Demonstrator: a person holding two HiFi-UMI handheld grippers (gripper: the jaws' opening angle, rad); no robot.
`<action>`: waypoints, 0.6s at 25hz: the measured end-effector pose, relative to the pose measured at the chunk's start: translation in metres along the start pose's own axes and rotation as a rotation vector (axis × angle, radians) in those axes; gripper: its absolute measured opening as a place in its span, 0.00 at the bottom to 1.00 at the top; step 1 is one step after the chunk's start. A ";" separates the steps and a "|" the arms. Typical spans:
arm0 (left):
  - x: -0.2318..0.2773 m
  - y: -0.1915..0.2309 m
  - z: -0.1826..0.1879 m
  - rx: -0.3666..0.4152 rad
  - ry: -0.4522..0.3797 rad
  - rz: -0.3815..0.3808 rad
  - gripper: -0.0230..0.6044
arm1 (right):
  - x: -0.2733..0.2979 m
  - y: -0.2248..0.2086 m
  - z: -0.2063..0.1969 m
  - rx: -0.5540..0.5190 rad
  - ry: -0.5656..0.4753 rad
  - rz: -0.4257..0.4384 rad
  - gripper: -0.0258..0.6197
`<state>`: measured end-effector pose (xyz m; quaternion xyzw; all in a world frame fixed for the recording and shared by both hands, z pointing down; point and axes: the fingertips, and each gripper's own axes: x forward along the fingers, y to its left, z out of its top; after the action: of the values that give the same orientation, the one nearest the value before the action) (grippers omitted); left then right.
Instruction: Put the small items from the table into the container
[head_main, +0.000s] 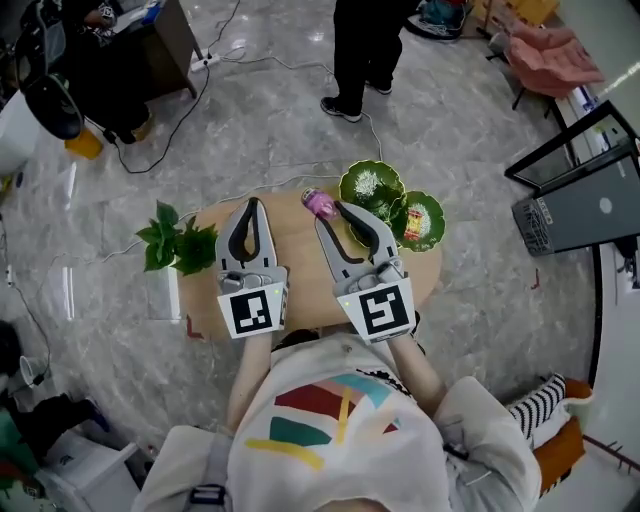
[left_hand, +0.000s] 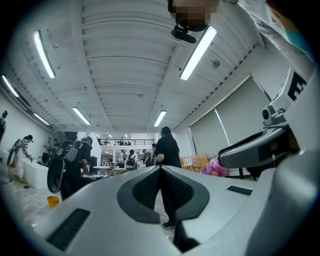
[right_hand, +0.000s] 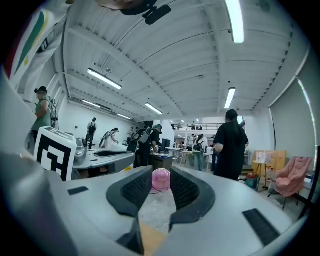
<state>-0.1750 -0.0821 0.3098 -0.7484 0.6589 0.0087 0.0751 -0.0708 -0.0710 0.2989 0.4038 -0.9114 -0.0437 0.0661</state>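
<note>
Head view: wooden table (head_main: 300, 272) on marble floor (head_main: 280, 120); right gripper (head_main: 328, 212) clamps pink item (head_main: 319, 204), left gripper (head_main: 252, 203) closed.

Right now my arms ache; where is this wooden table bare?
The middle of the oval wooden table shows bare, from the leafy green plant at its left end to the two green patterned plates; those crowd the right corner.

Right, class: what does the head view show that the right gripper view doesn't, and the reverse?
Only the head view: the wooden table, a leafy plant and two green plates. Only the right gripper view: ceiling lights and people at distant desks. Both: the right claw shut on a pink-topped item, the left claw, and a person in black.
</note>
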 end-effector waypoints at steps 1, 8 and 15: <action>0.003 -0.004 0.000 0.000 -0.001 -0.009 0.05 | -0.002 -0.007 -0.002 0.005 0.005 -0.014 0.22; 0.016 -0.018 -0.009 -0.004 0.025 -0.014 0.05 | 0.037 -0.108 -0.102 -0.018 0.273 -0.165 0.22; -0.006 -0.006 -0.044 0.001 0.151 0.052 0.05 | 0.081 -0.164 -0.265 -0.108 0.694 -0.171 0.22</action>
<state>-0.1736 -0.0805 0.3551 -0.7294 0.6820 -0.0460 0.0254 0.0364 -0.2486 0.5458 0.4652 -0.7940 0.0425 0.3891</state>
